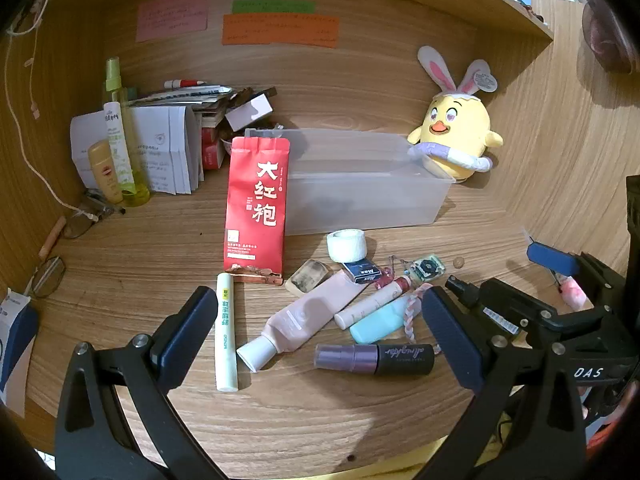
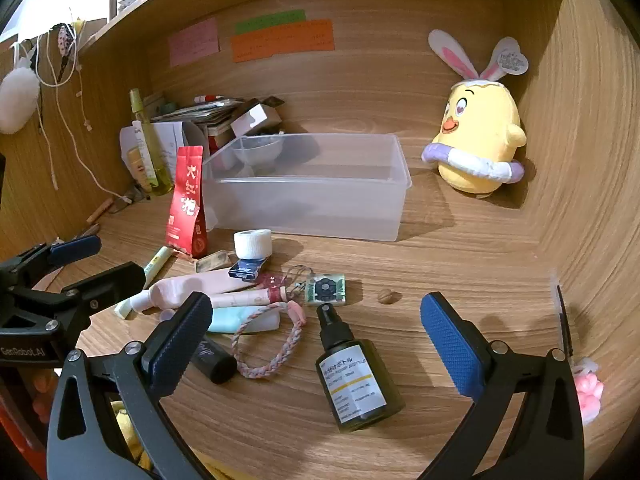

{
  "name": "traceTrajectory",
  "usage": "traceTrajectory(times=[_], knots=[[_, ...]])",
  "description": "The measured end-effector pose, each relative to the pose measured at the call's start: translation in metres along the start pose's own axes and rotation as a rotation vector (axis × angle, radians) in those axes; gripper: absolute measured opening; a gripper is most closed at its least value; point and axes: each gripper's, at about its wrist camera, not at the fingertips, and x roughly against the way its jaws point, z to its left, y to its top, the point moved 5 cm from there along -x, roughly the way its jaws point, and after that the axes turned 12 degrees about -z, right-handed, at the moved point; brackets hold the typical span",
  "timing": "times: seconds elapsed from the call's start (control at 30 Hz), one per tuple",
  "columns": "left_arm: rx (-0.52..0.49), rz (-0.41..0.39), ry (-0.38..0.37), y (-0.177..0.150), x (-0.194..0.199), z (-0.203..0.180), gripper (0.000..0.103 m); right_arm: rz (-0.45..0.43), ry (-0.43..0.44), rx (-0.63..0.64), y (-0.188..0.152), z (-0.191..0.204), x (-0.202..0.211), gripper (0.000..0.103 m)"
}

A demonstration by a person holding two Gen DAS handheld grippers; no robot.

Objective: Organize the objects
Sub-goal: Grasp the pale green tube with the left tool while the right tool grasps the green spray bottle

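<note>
- Two grippers over a wooden surface [image 1: 132, 248], both angled downward, nothing between the fingers of either.
- Left gripper [image 1: 320, 334]: spread wide, hovering above a scatter of small toiletries.
- Right gripper [image 2: 316, 340]: spread wide too, hovering above a dark spray bottle [image 2: 356, 376] lying flat with its white label up.
- Clear plastic bin [image 2: 320, 200] toward the back of the surface, open at the top, apparently empty apart from a clear funnel-like piece at its left end.
- Red tea pouch [image 1: 256, 204] standing upright against the bin's left front corner.
- Roll of white tape [image 1: 346, 245] just in front of the bin, touching a small blue box [image 1: 362, 271].
- Pale green tube [image 1: 226, 332] lying lengthwise beside the left gripper's left finger.
- Pink squeeze tube [image 1: 308, 316] with white cap lying at a slant, near a slim pink lip tube [image 1: 372, 304] and a teal bottle [image 1: 380, 322].
- Dark cylinder with purple cap [image 1: 376, 358] lying crosswise nearest the left wrist camera.
- Braided pink cord loop [image 2: 266, 340] draped over the teal bottle.
- Small green-edged card charm [image 2: 326, 289] just beyond the spray bottle's nozzle.
- Yellow chick plush with bunny ears [image 2: 478, 136] standing at the back right corner, well apart from the clutter.
- Stack of papers and bottles [image 1: 160, 148] at the back left.
</note>
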Motion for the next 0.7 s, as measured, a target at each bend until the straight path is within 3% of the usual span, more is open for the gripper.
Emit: traceTrajectory(times=[0.7], knots=[[-0.009,-0.007,-0.004,-0.008,0.004,-0.003,0.103,0.016,-0.013,-0.009,-0.011,-0.005,0.006,0.103]])
